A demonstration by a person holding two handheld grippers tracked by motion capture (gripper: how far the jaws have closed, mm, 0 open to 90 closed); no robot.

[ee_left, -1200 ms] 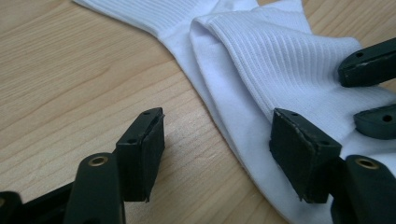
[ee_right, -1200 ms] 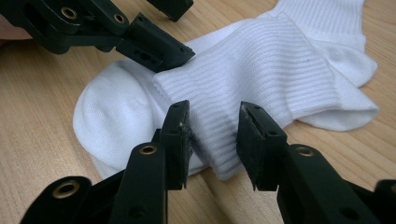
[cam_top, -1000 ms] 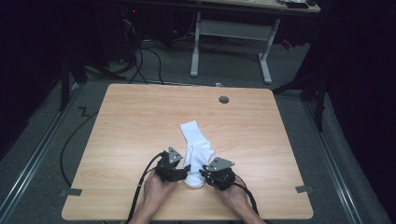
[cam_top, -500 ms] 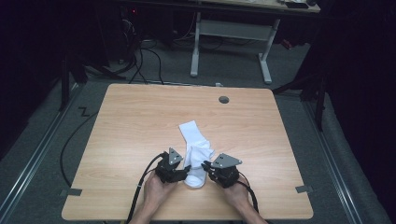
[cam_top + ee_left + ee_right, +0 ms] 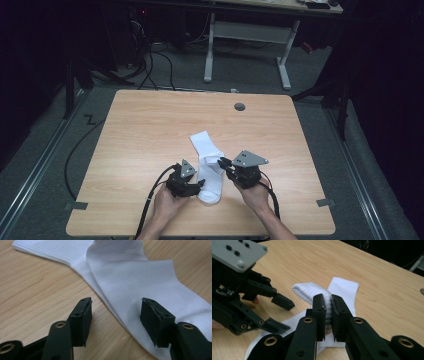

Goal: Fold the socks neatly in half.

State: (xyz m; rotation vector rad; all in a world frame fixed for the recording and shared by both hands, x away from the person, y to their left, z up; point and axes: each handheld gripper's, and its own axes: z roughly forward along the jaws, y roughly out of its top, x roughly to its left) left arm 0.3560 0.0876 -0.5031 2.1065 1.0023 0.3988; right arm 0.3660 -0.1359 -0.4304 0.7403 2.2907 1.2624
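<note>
A white sock (image 5: 206,145) lies flat on the wooden table (image 5: 150,130), toe toward me. On top of it lies a second white sock (image 5: 308,290), its ribbed cuff raised off the lower one. My right gripper (image 5: 329,298) is shut on that cuff; in the high view it (image 5: 223,163) is just right of the socks. My left gripper (image 5: 116,307) stands open low over the table, one jaw on bare wood and the other over the sock's foot (image 5: 150,282). In the high view this gripper (image 5: 200,184) is at the socks' left edge.
A round grey cable port (image 5: 240,106) sits near the table's far edge. Black cables trail from both grippers over the near edge. A white desk frame (image 5: 245,35) and loose cables are on the floor beyond the table.
My right gripper has moved a little right and away from me, drawing the pinched cuff up with it. The left gripper has stayed almost still.
</note>
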